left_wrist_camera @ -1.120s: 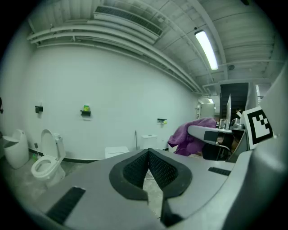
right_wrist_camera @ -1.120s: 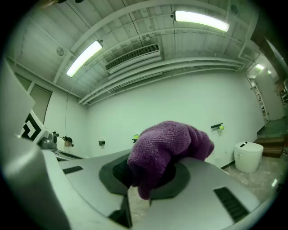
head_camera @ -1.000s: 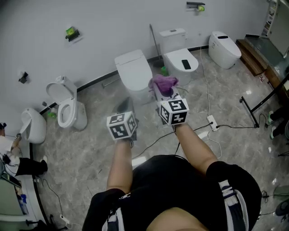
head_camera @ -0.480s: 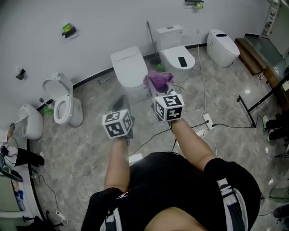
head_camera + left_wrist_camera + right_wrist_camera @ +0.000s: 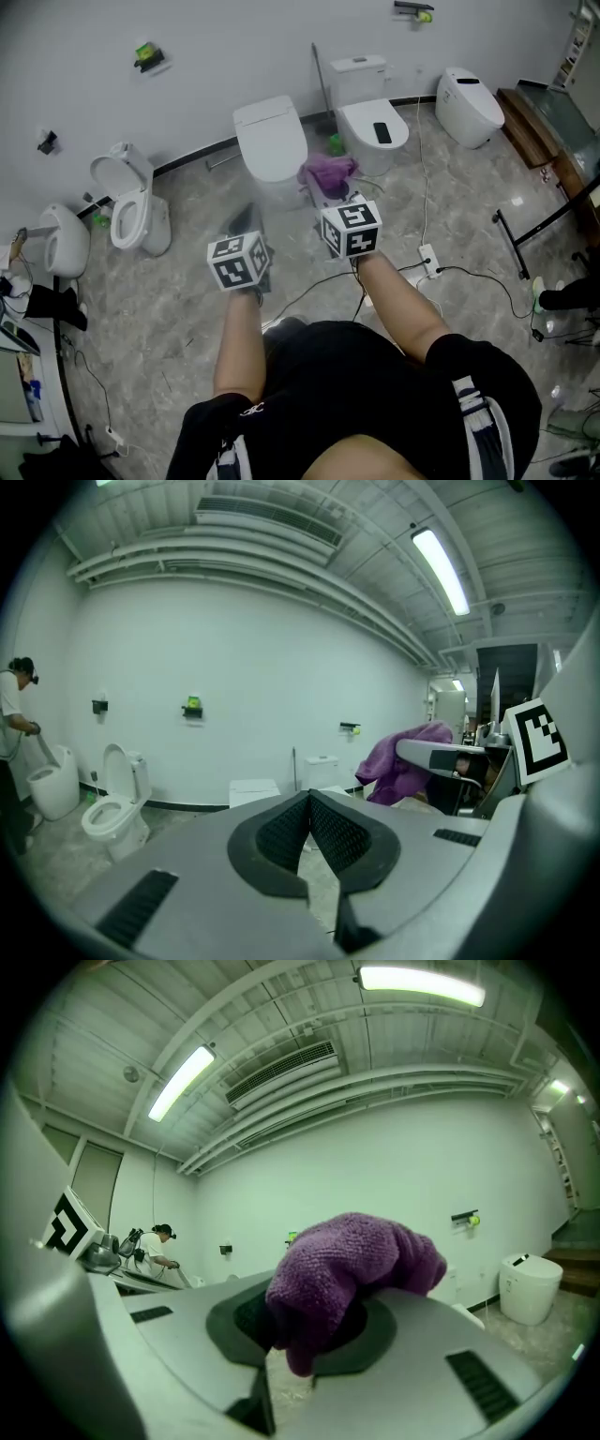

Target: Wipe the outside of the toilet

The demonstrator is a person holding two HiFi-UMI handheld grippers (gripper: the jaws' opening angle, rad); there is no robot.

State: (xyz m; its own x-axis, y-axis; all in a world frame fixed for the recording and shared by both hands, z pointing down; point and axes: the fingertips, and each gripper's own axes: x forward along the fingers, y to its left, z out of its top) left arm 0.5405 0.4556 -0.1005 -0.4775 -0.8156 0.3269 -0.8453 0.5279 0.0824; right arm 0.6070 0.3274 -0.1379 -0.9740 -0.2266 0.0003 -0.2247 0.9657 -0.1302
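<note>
Toilet point(image 5: 270, 141), lid down, stands against the wall straight ahead, and neither claw touches it. The right claw point(image 5: 330, 191) is clamped on a purple cloth point(image 5: 327, 172); in its own view the jaws bite the cloth point(image 5: 352, 1269), which bulges up over the right claw point(image 5: 314, 1326) and hides most of what lies ahead. The left claw point(image 5: 246, 216) hangs alongside it, near the toilet's front. In its own view the left claw point(image 5: 309, 806) has its tips pressed together with nothing between them, and the toilet point(image 5: 253, 792) shows just above them.

Further out, the toilet has neighbours. A second toilet point(image 5: 373, 127) stands just to its right with a dark flat thing point(image 5: 382, 133) on the lid. A green bottle point(image 5: 336, 143) sits on the floor between the two. A third toilet point(image 5: 469, 94) stands further right. To the left is an open-lid one point(image 5: 131, 206). Cables point(image 5: 469, 275) and a power strip point(image 5: 428, 257) trail over the floor to the right of the arms. A person point(image 5: 14, 724) works at the far left wall.
</note>
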